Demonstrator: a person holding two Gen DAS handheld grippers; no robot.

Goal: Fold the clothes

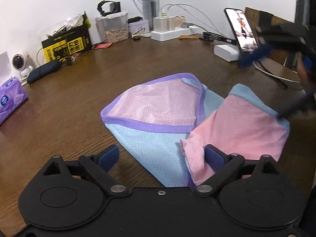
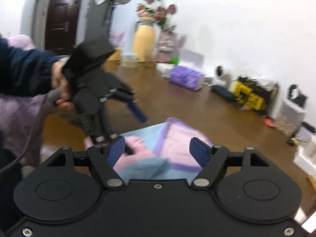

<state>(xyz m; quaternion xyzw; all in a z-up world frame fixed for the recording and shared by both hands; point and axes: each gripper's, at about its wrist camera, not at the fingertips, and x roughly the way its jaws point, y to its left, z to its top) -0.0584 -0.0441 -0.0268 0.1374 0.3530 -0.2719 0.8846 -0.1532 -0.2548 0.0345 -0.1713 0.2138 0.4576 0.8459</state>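
Surface [image 1: 83,90]: brown wood grain, carrying the garment at its middle and clutter along the wall edge.
Garment [image 1: 158,106]: mesh piece in pink and light blue with purple trim, lying partly folded on the surface; a pink flap [image 1: 237,126] is turned over on its right side.
Left gripper [image 1: 162,158]: spread wide, low over the near edge of the garment, nothing between its blue pads; its right pad sits over the pink flap.
Right gripper [image 2: 158,152]: spread wide, above the garment, pinching nothing.
Yellow and black box [image 1: 67,45]: at the back left of the surface.
Tissue pack [image 1: 10,96]: purple, at the left edge.
Phone [image 1: 242,29]: propped upright at the back right, screen lit.
Water bottle [image 1: 151,6]: blue-capped, against the wall.
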